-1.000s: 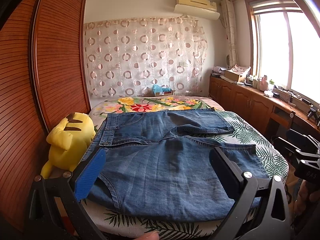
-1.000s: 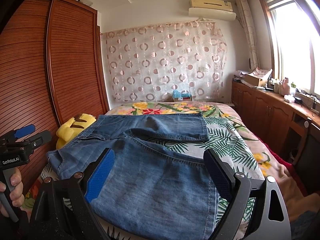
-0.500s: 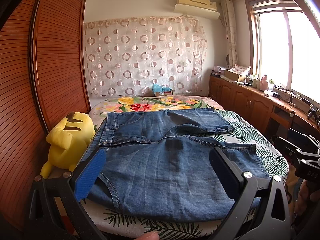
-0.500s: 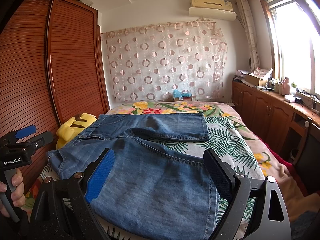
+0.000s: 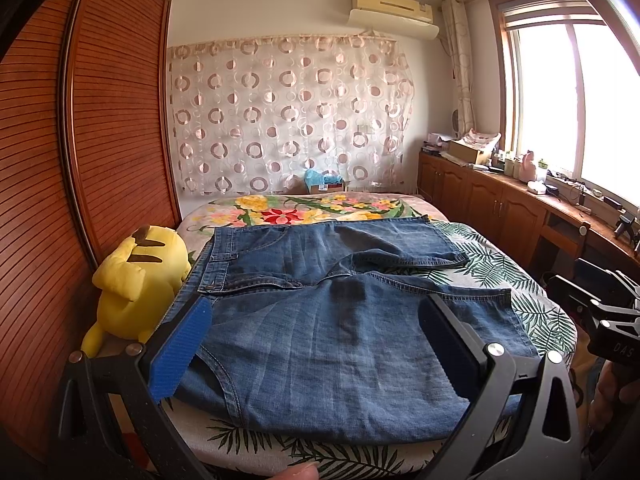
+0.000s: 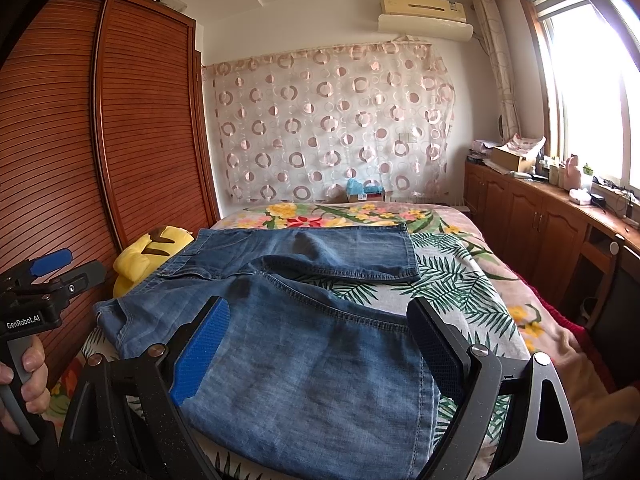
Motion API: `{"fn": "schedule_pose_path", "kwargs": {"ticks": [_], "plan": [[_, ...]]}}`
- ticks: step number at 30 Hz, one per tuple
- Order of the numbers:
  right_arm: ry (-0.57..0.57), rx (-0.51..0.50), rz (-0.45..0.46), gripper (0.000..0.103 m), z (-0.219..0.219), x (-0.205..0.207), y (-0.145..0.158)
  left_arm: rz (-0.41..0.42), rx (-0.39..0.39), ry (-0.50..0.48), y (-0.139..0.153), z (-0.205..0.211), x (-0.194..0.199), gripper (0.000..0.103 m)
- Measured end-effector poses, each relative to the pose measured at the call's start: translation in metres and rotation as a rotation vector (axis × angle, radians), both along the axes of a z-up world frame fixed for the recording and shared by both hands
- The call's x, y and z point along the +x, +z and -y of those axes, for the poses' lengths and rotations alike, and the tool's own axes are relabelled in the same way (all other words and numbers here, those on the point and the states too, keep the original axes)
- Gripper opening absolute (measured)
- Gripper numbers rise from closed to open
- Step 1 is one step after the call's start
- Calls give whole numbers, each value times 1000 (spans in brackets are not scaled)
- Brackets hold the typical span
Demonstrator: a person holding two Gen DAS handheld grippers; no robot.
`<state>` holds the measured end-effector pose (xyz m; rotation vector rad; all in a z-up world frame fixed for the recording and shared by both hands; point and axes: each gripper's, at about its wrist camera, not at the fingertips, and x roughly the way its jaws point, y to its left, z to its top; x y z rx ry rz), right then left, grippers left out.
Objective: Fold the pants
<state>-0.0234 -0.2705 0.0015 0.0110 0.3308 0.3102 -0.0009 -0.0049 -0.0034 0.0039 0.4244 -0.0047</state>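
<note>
Here the left tongs [image 5: 316, 344] and right tongs [image 6: 320, 352] both hover released, gripping nothing, at the near edge of the bed [image 5: 532, 316]. Just beyond them the denim pants [image 5: 328, 320] lie spread flat, waistband to the left, legs splayed right. To fold cleanly, I would pinch the near leg's two corners and carry it evenly onto the far leg, seams aligned. A yellow plush toy [image 5: 136, 276] sits beside the waistband.
</note>
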Motion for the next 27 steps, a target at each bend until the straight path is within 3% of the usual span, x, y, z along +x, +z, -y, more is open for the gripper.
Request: {"fn": "schedule_pose_path", "kwargs": {"ticks": [17,27], "plan": [[2,-1,-3,91,-1,3,-1,-4,-3,3,-1,-1,3,103],[-6,-21,-32,91,1,11,-8,-60,-8,18,-17,-18,17,103]]}}
